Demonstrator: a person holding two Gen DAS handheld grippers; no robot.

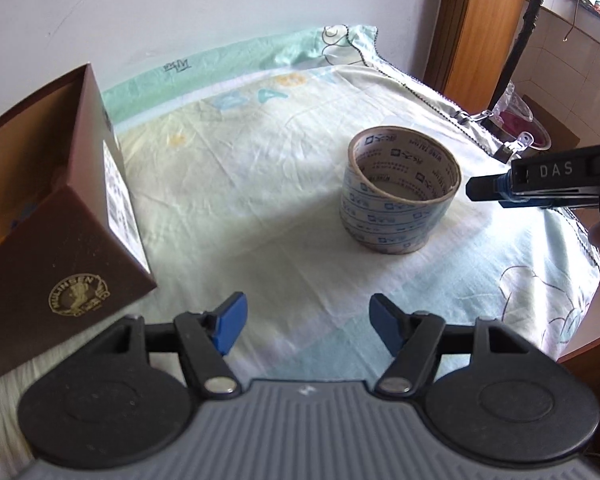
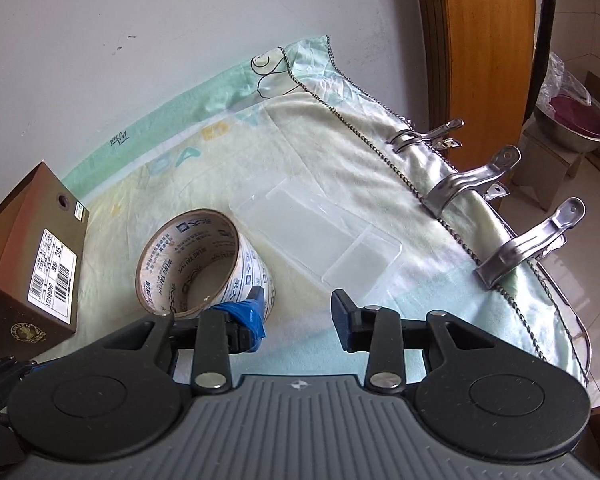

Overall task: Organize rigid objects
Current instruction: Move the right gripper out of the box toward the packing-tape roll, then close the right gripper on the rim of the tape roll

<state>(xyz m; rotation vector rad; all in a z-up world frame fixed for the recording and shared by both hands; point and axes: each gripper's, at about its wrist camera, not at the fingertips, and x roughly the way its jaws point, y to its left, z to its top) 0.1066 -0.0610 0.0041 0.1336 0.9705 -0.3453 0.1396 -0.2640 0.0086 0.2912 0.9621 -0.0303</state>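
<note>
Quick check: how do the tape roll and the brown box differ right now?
The printed packing tape roll is a round open ring; the brown cardboard shoebox is rectangular. The tape roll has blue-printed white sides, the shoebox plain brown with a barcode label. The tape roll is much smaller. Both rest on the pale cloth-covered table.

White plastered wall (image 1: 180,8) behind, scuffed with small dark marks. In front, a table under a pale cartoon-print cloth (image 1: 260,184) in mint and cream, edged with dark braided trim (image 2: 356,128) and fastened along the far right rim by three metal spring clips (image 2: 472,180). Beside that rim, a varnished wooden door frame (image 2: 476,40). Through the doorway, pale tiled floor (image 2: 596,184), a steel basin (image 2: 580,124) holding something dark red on a low stool, crinkled clear plastic above it. Bright daylight from the upper right, washing the cloth pale.
</note>
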